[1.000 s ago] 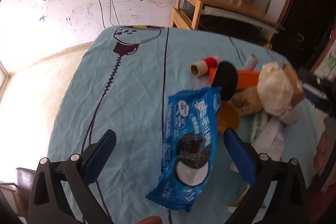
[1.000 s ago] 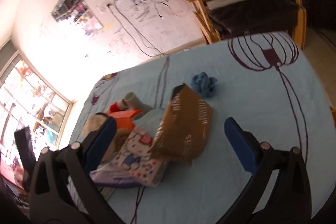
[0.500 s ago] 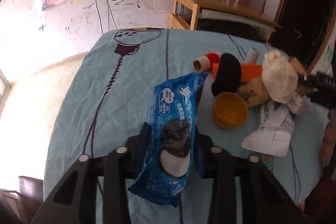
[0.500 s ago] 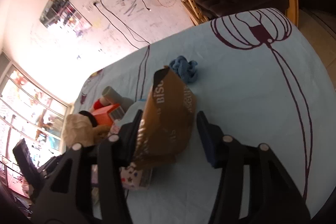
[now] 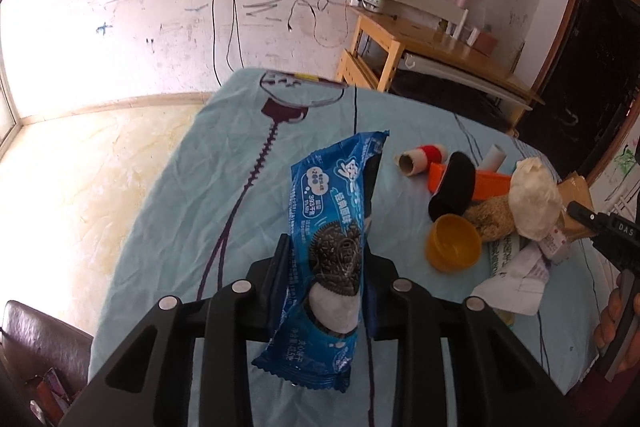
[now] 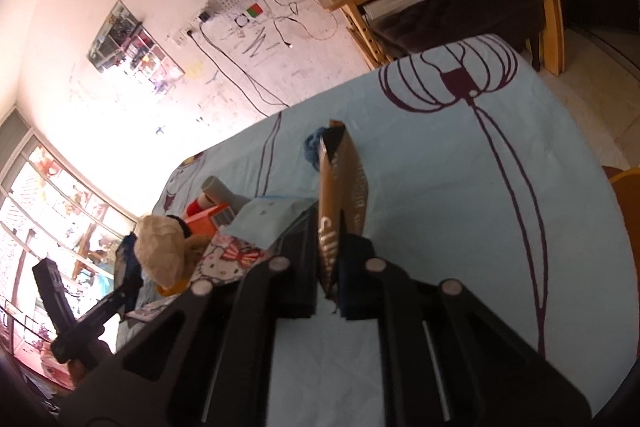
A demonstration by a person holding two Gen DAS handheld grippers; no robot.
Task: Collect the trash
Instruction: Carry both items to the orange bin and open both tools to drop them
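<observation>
Daylight from the window [image 6: 60, 211] blows out the left wall, fisheye edges curve into dark vignette, focus fairly sharp.

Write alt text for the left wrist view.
The left gripper is shut on a blue cookie wrapper, lifted above a light blue tablecloth. To its right lies a trash pile: yellow bowl, black sock, orange box, cardboard tube.
</observation>
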